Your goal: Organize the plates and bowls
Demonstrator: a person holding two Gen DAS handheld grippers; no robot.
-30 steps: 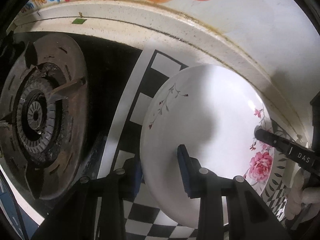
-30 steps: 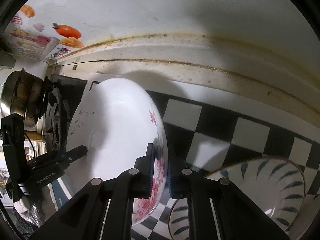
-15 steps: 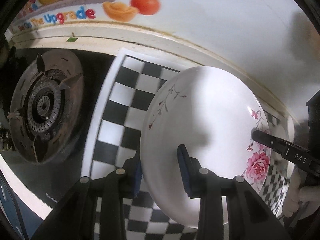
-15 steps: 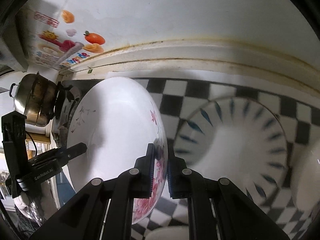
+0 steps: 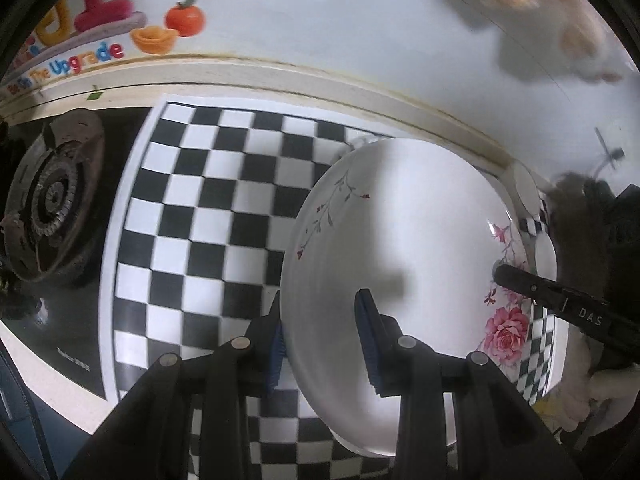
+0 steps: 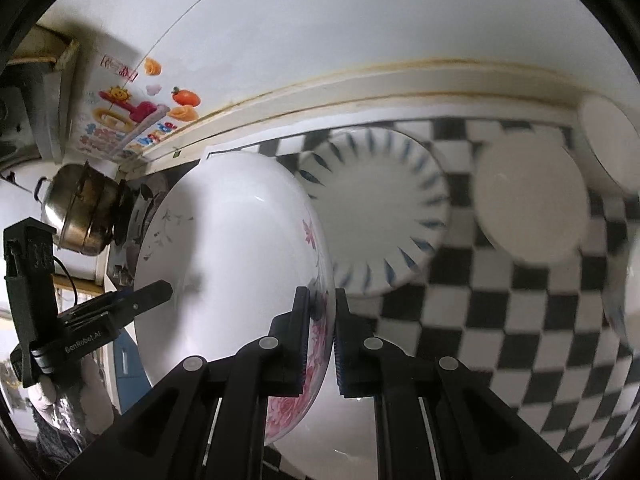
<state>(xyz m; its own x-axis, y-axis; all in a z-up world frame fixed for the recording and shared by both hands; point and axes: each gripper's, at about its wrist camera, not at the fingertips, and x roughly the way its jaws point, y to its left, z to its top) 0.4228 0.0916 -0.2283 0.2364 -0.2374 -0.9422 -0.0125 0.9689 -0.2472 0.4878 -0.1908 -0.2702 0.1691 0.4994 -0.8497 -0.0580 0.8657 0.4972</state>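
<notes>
A white plate (image 5: 400,232) with pink roses on its rim hangs tilted above the checkered mat (image 5: 208,216), held from both sides. My left gripper (image 5: 322,340) is shut on its plain rim, one pad inside the dish and one under it. My right gripper (image 6: 320,332) is shut on the rose-printed rim of the same plate (image 6: 232,256). In the right wrist view a left gripper finger (image 6: 150,296) lies on the plate's far side. Behind the plate sit a blue-striped bowl (image 6: 380,208) and a plain white bowl (image 6: 528,208).
A gas burner (image 5: 52,200) lies left of the mat and a steel pot (image 6: 80,208) stands beyond it. More white dishes sit at the back right (image 6: 608,140) and under my right gripper (image 6: 332,428). The wall with its raised ledge (image 5: 320,76) runs close behind.
Both grippers carried the plate up and to the right, away from the burner. More mat now shows under it, and the striped bowl and white bowls have come fully into the right wrist view.
</notes>
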